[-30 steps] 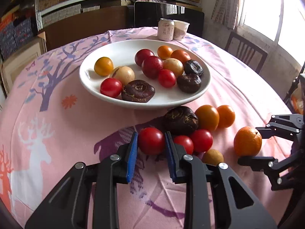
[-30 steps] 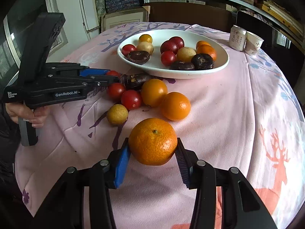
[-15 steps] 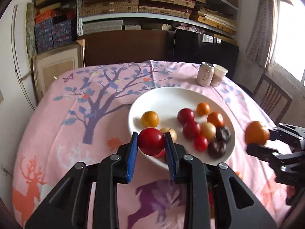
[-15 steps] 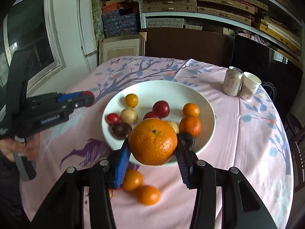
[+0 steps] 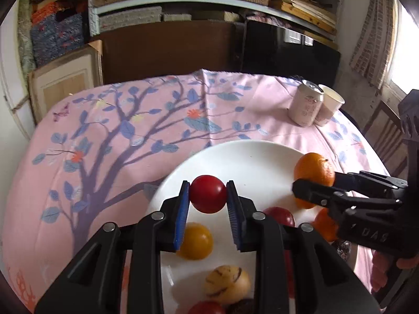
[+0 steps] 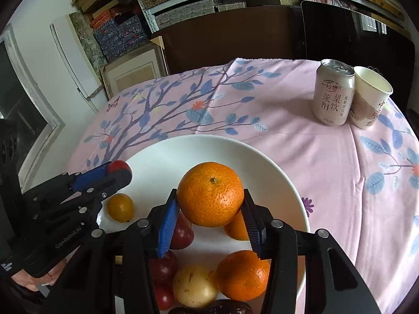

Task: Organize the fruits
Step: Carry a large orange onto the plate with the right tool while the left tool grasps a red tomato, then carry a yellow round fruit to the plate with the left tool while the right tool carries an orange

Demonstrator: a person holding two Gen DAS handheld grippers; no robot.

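Observation:
My left gripper [image 5: 208, 198] is shut on a red tomato [image 5: 207, 193] and holds it over the near left part of the white plate [image 5: 243, 157]. My right gripper [image 6: 209, 209] is shut on a large orange [image 6: 210, 193] and holds it above the plate's middle [image 6: 167, 154]. In the right wrist view the left gripper [image 6: 115, 174] comes in from the left with the tomato [image 6: 119, 166]. In the left wrist view the right gripper [image 5: 314, 185] holds the orange [image 5: 313, 168] at the plate's right. Several fruits lie on the plate: a yellow one [image 5: 195, 240], a tan one [image 5: 226, 284], oranges [image 6: 242, 274], red ones [image 6: 182, 233].
A drink can [image 6: 334, 93] and a paper cup [image 6: 370, 98] stand at the table's far right, also in the left wrist view [image 5: 305, 107]. A pink tree-print cloth [image 5: 117, 136] covers the round table. Shelves and a dark cabinet stand behind; a chair [image 5: 387, 136] is at the right.
Both grippers lifted their fruit off the cloth and moved forward over the plate. The loose fruits near the table's front edge have dropped out of view.

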